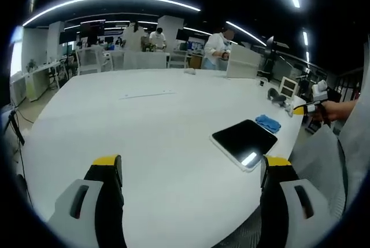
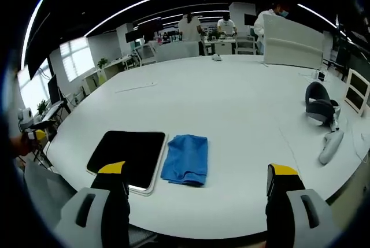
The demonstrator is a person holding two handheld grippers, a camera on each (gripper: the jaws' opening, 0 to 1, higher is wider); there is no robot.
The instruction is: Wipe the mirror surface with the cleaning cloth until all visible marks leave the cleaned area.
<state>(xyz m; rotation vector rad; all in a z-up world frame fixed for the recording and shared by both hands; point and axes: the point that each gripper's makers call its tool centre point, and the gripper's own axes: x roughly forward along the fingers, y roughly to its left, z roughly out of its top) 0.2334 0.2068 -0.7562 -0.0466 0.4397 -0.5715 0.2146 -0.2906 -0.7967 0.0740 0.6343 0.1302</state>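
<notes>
Mirror first: in the left gripper view it lies flat near the table's near edge, dark-faced with a pale rim, and the blue cleaning cloth sits just beyond it. My left gripper hangs above bare tabletop with its jaws spread wide and nothing between them; my right gripper shows far off at the right edge. In the right gripper view the mirror lies beside the folded cleaning cloth, the two touching or nearly so, though I cannot quite tell. My right gripper hovers short of the cloth, jaws apart and empty. Wiping has not begun, I judge; any marks on the glass are too faint to make out. Next I should lower the right gripper onto the cloth and pinch a fold before dragging it across the mirror.
</notes>
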